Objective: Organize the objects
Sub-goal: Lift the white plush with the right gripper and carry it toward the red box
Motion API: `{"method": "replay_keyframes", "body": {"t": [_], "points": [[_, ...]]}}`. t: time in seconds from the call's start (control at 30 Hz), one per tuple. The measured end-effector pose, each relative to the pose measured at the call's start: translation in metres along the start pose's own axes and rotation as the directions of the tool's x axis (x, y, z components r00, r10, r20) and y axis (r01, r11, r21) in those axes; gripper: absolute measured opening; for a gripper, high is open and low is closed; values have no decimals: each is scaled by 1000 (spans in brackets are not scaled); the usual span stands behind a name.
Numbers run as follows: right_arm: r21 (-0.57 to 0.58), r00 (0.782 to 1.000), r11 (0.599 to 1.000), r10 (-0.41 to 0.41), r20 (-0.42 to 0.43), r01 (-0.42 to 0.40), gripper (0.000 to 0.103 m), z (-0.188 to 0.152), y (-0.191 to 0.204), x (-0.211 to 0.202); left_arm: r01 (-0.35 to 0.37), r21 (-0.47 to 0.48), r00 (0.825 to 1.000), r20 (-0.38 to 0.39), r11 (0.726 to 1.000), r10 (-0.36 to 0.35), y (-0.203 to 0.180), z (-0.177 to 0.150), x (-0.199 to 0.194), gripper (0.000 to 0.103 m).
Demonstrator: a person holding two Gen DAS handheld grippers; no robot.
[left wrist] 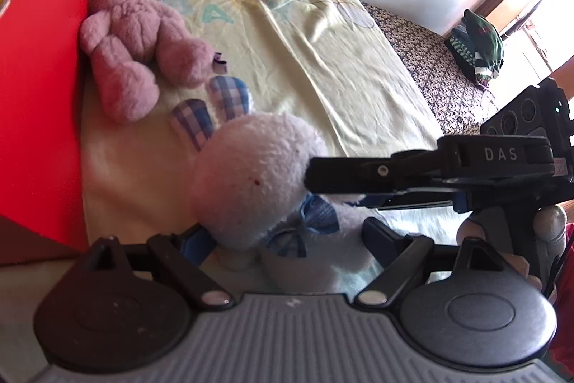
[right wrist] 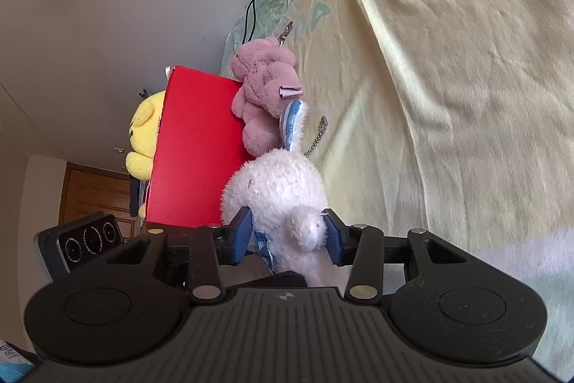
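With the right gripper (right wrist: 287,236) clamped on the white bunny (right wrist: 280,192) and the left gripper (left wrist: 287,246) apart around it, lift it straight up, clear of the pink bear (left wrist: 132,42), into the red box (right wrist: 193,149).

White plush rabbit (left wrist: 251,174) between left gripper (left wrist: 283,239) fingers, right gripper (left wrist: 312,183) alongside, pink plush (left wrist: 132,42) beyond

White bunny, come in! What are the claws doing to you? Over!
Right claw shut on white bunny. Left claw open around the bunny, not squeezing. Pink teddy lies ahead against red box.
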State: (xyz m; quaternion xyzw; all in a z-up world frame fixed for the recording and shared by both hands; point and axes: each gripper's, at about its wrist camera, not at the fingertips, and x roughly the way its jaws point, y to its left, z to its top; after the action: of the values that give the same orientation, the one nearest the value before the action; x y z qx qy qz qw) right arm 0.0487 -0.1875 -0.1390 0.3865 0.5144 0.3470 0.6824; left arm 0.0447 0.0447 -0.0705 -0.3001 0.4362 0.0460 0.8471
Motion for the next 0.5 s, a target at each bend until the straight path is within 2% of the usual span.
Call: {"method": "replay_keyframes", "body": {"t": [0.13,0.5], "points": [[-9,999,1000,24,-45,-24,42,-11,5,-6,0,30,1000,17,1000,-1,-6,-2,-6,86],[49,1000,999,14,-6,-14,42,-30,2,-15,-3,73,1000,2,997,3,-20,-12,-4,85]]}}
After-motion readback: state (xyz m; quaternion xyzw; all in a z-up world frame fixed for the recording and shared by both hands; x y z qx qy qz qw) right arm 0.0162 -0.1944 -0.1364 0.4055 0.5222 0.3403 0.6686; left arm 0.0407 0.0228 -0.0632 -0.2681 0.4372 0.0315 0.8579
